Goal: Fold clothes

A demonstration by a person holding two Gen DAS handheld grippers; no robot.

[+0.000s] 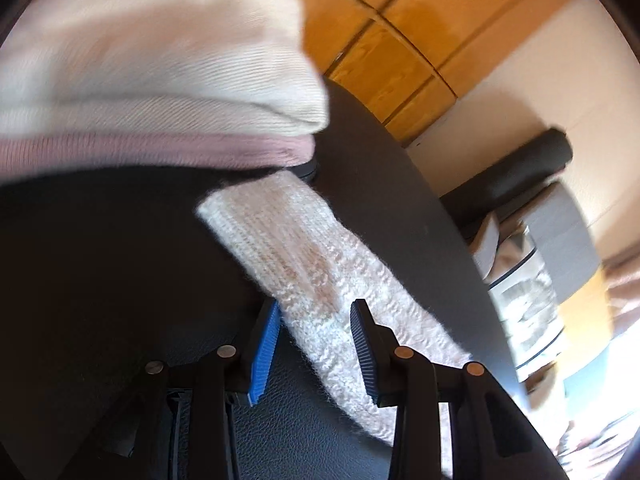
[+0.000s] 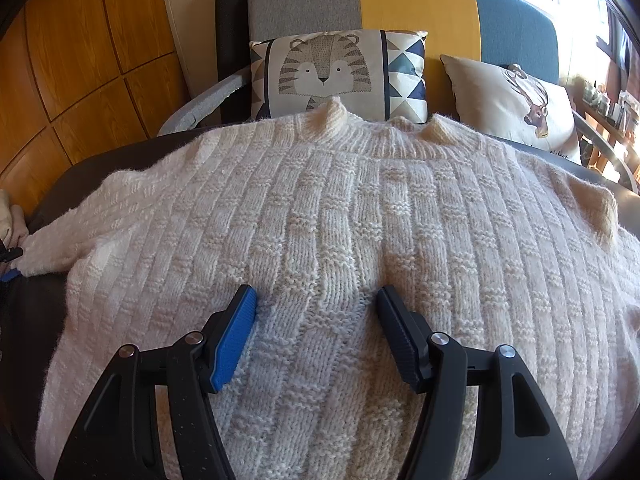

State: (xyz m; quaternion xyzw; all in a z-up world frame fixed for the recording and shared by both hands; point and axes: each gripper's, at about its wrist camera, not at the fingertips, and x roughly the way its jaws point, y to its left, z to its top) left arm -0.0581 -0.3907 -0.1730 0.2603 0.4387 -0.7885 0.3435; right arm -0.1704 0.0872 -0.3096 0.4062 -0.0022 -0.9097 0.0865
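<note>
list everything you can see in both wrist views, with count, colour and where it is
sweater: 1, cream knit, spread flat on the dark table, collar towards the chair
sweater sleeve: 1, cream, lying on the table, running between the left gripper's fingers
folded clothes: 1 stack, cream piece over a pink one, on the table beyond the sleeve
table: 1, dark, under the clothes
chair: 1, grey, yellow and blue back, behind the table
tiger cushion: 1, grey and white, on the chair
deer cushion: 1, beige, beside the tiger cushion
wooden panels: orange-brown, left of the chair
left gripper: black, blue pads, jaws astride the sleeve
right gripper: black, blue pad, open over the sweater body
</note>
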